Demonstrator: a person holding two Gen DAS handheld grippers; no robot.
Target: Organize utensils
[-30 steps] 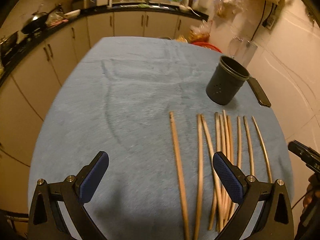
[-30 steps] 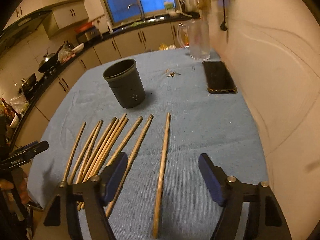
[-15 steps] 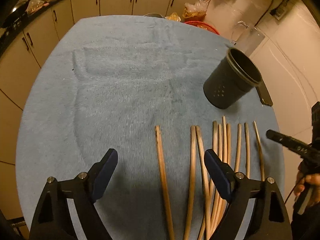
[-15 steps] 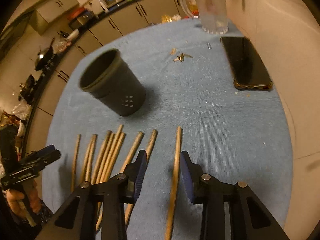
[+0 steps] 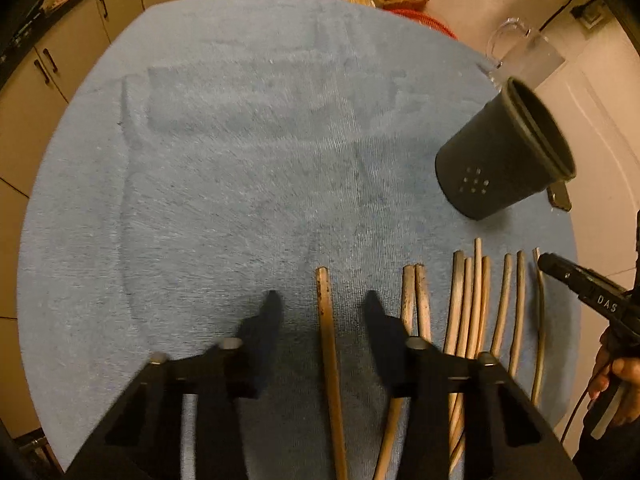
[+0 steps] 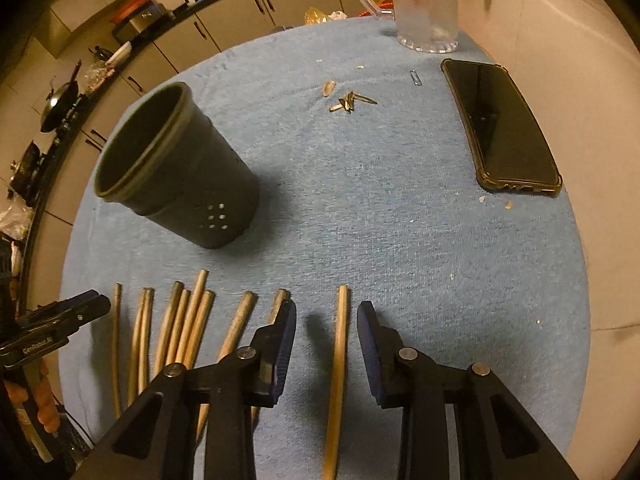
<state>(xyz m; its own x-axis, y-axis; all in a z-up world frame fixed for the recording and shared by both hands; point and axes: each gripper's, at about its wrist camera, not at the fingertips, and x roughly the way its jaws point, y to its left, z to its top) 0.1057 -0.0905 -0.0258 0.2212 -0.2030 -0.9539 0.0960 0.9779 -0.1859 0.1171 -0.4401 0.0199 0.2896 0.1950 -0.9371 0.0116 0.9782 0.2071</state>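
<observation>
**Bamboo sticks in a row, a gripper astride each end one**

Bamboo-coloured chopsticks lie side by side along the near edge of the counter, which is covered in blue towelling. Just beyond them stands the dark perforated holder, upright and with its mouth open, probably where the sticks are meant to go.

The right gripper has its jaws apart on either side of the rightmost chopstick, which lies a little clear of the others; that gap likely makes it the easier pick. No pad touches it yet. The left gripper likewise stands apart around the leftmost chopstick, which is also separated from its neighbours. Working from the two outer ends would keep the hands out of each other's way.

The near ends of every stick run under the gripper bodies or off the frame, so their full length is cut off. Some middle sticks overlap, making an exact count uncertain. The left view is blurred. Far right lie a phone, a clear jug and small scraps too small to identify.
</observation>
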